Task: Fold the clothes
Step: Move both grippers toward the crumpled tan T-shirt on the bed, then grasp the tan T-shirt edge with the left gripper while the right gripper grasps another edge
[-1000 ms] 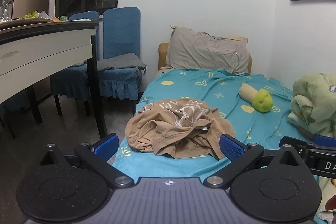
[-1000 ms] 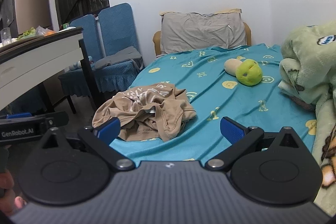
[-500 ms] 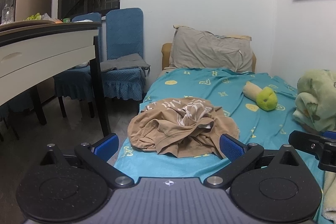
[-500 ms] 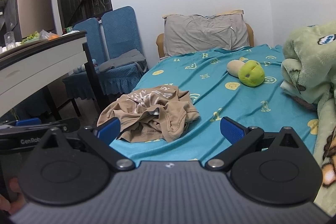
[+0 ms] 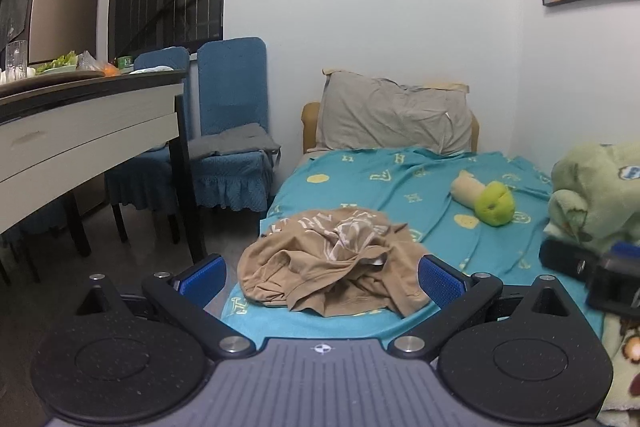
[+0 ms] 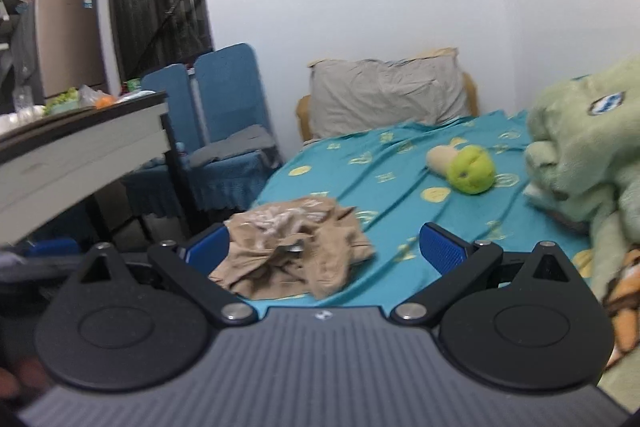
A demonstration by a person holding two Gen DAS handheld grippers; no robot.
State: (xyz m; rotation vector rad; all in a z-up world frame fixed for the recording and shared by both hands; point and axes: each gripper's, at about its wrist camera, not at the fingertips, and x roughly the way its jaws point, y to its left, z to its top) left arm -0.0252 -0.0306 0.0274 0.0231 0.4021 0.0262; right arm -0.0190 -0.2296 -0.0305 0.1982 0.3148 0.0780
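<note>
While both tools hang short of the bed, the left gripper (image 5: 322,273) and right gripper (image 6: 326,245) each have their blue pads spread wide, pinching nothing. The crumpled tan garment (image 5: 332,267) lies in a heap at lower centre, on the teal sheet (image 5: 400,187) near the bed's near-left edge.
</note>
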